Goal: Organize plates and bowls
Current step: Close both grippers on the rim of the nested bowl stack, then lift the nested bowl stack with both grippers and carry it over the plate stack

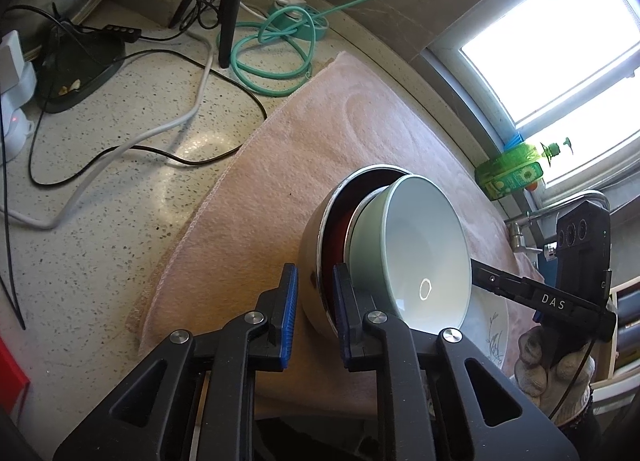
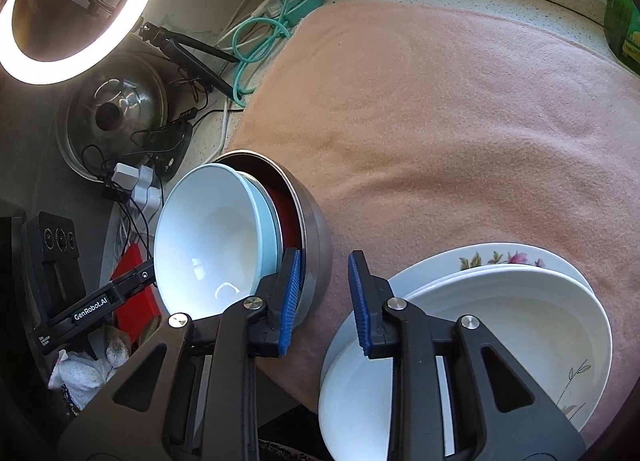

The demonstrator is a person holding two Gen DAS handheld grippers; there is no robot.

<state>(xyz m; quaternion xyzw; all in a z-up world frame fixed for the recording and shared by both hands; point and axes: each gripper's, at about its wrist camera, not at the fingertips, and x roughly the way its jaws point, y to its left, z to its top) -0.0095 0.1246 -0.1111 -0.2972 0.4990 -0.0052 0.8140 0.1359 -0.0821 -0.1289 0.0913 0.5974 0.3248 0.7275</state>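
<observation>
On the pink towel (image 2: 460, 121) covering the speckled desk (image 1: 120, 197), a nested bowl stack sits tipped: pale green bowl (image 1: 420, 253) inside a red-lined steel bowl (image 1: 316, 257). Left gripper (image 1: 316, 313) narrow, pads clamped over the steel bowl's near-left rim. Right gripper (image 2: 324, 297) narrow too, its left pad inside that same rim on the opposite side; steel bowl wall (image 2: 316, 237) sits between its pads, contact of the other pad unclear. Both hands equally near; the stack lies dead ahead of each, mouth facing right in the left wrist view. Plate stack (image 2: 500, 325) just right of the bowls, likely the destination. Far left: cables (image 1: 276, 41), pot lid (image 2: 116, 109), ring light (image 2: 76, 9). Window (image 1: 560, 37) far right.
</observation>
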